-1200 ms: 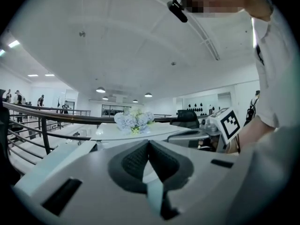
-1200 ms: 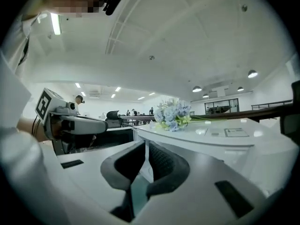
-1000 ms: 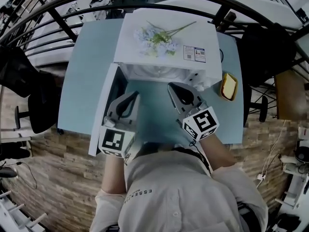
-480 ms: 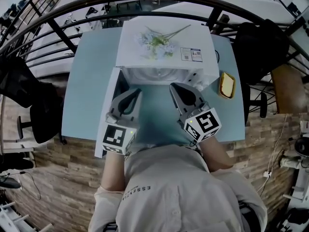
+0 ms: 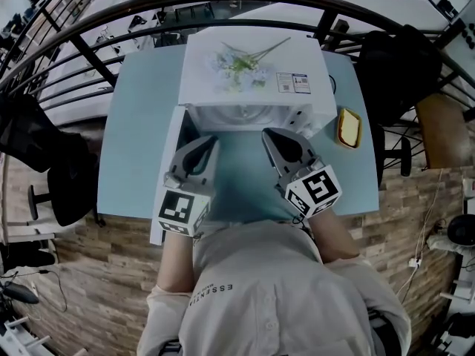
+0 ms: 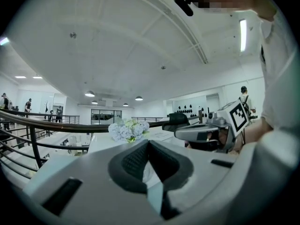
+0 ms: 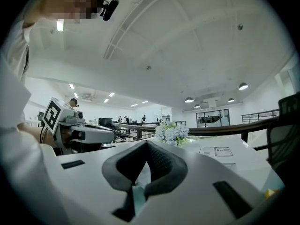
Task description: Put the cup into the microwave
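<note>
A white microwave (image 5: 252,65) stands at the back of the pale blue table (image 5: 137,117), its door (image 5: 168,165) swung open to the left. Its white inside (image 5: 245,115) shows only as a narrow strip, and I cannot make out a cup in any view. My left gripper (image 5: 210,140) and right gripper (image 5: 266,133) are side by side just in front of the opening, pointing into it. Both are shut with nothing between their pads. The left gripper view shows its jaws (image 6: 148,142) closed together, and the right gripper view shows the same (image 7: 147,142).
A bunch of pale flowers (image 5: 239,59) and a label (image 5: 292,83) lie on the microwave's top. A yellow dish (image 5: 348,128) sits on the table at the right. Dark railings (image 5: 89,28) curve behind the table, and black chairs (image 5: 44,154) stand on both sides.
Only the head view has shifted a little. Both grippers stay shut in front of the open microwave.
</note>
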`<state>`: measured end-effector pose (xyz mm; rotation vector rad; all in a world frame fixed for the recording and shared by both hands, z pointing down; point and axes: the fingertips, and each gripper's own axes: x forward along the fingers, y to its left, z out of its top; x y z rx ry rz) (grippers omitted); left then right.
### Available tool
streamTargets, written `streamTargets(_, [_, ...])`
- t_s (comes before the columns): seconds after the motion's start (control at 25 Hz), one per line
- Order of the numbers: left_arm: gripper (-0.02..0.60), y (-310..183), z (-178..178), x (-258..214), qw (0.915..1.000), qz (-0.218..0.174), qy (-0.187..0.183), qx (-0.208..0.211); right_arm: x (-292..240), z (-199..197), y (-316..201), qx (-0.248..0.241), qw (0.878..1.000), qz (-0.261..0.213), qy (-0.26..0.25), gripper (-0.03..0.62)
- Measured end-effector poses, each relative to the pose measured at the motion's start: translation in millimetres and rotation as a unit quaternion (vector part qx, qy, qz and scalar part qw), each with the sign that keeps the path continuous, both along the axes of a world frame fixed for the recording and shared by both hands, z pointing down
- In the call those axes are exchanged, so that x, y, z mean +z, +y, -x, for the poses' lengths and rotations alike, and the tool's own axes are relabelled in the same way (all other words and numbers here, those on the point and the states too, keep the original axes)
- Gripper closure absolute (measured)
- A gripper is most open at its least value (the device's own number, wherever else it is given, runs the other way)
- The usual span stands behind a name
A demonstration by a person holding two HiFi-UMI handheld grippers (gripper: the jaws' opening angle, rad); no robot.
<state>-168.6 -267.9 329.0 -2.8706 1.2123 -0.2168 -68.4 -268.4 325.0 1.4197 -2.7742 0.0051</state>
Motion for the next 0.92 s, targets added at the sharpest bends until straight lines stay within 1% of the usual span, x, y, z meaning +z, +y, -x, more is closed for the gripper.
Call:
streamTargets(0.24, [0.58, -1.1, -1.6, 0.8, 0.9999, -0.004, -0.009, 0.001, -0.9, -3.3, -0.1, 0.003, 1.0, 0.004, -0.004, 0.579])
streamTargets(0.36, [0.58, -3.4, -1.7, 1.5, 0.9999, -0.004, -0.012, 0.0, -7.0, -4.4, 1.2, 0.002, 1.0, -0.012, -0.009, 0.579])
streamTargets(0.52, [0.58, -5.7, -1.4, 3.4, 0.9998, -0.006, -0.02, -0.001, -10.7, -4.1, 1.7, 0.005, 1.0, -0.027, 0.001, 0.579])
streamTargets(0.72, [0.58, -7.1, -0.4, 2.4, 0.9999, -0.007, -0.011, 0.001, -11.9, -6.2, -0.7, 0.015, 0.999, -0.037, 0.006, 0.579])
streamTargets(0.92, [0.58, -13.0, -1.0, -4.3, 0.9998, -0.018, -0.005, -0.004, -12.5, -10.3, -3.8, 0.021, 0.999, -0.044, 0.008, 0.579])
